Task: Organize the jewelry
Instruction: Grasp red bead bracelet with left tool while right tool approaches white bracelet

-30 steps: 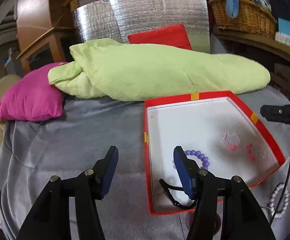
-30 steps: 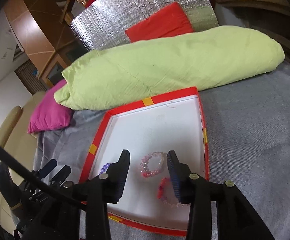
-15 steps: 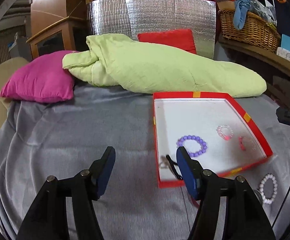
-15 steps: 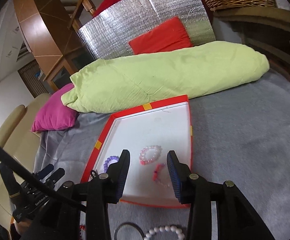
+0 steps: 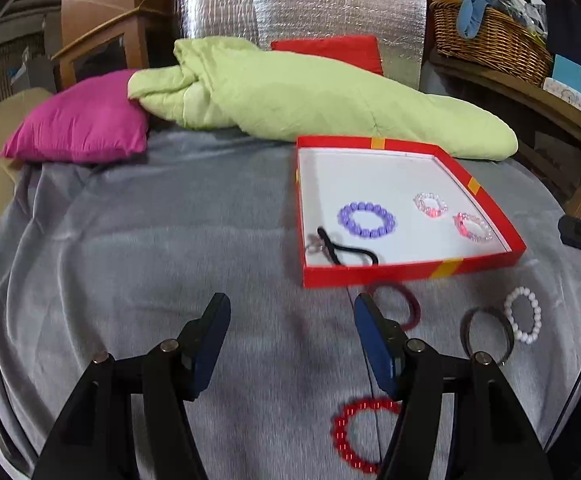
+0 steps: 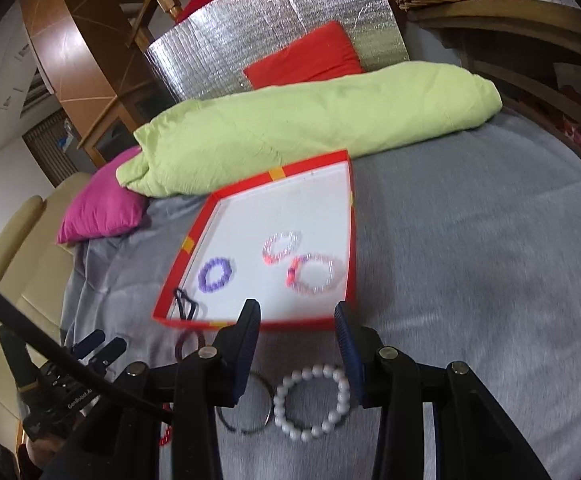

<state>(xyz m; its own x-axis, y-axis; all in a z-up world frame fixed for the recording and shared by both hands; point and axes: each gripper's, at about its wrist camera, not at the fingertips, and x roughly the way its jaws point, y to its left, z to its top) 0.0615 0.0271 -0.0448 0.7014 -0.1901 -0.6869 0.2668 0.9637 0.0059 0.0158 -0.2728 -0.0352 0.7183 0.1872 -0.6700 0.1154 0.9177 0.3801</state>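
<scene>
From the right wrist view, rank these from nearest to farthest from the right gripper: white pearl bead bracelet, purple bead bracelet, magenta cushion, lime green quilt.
1. White pearl bead bracelet: on the grey cover directly under the right gripper.
2. Purple bead bracelet: inside the red box, left side.
3. Magenta cushion and lime green quilt: both beyond the box, cushion far left, quilt across the back; too close to call.

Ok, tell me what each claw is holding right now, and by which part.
Nothing is held. The left claw is open over bare grey blanket; the right claw is open above the white bead bracelet, not touching it.
</scene>
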